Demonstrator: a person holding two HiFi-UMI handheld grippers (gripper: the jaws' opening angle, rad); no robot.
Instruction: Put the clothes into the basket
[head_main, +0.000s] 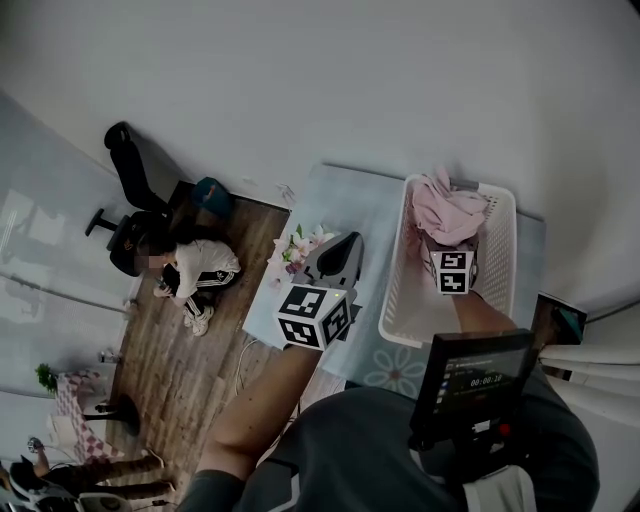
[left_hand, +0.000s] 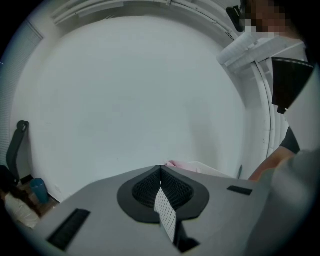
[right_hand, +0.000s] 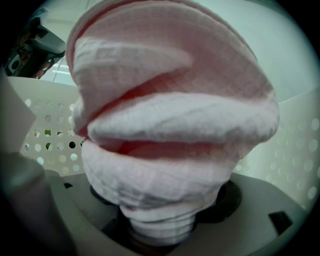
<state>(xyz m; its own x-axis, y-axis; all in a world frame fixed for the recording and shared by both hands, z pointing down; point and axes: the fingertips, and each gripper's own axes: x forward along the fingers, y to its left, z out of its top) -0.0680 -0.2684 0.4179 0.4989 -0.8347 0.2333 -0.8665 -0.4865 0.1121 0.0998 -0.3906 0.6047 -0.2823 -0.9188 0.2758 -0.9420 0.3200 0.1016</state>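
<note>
The right gripper (head_main: 447, 250) is clamped on a bunched pink waffle-weave cloth (right_hand: 170, 125). The fabric narrows to a squeezed neck between its jaws, then swells into thick folds that fill most of the right gripper view. Gripper and cloth hang inside the white perforated plastic laundry basket (head_main: 402, 290), whose dotted walls show on both sides of the folds. In the head view the cloth lies heaped at the basket's far end.

The left gripper (left_hand: 161, 172) has its jaws pressed together with nothing between them, and it faces a plain white wall (left_hand: 125, 90). It hovers just left of the basket, over the pale blue table (head_main: 370, 210) on which the basket stands. A small bunch of pink and white flowers (head_main: 295, 248) sits near the table's left edge.
</note>
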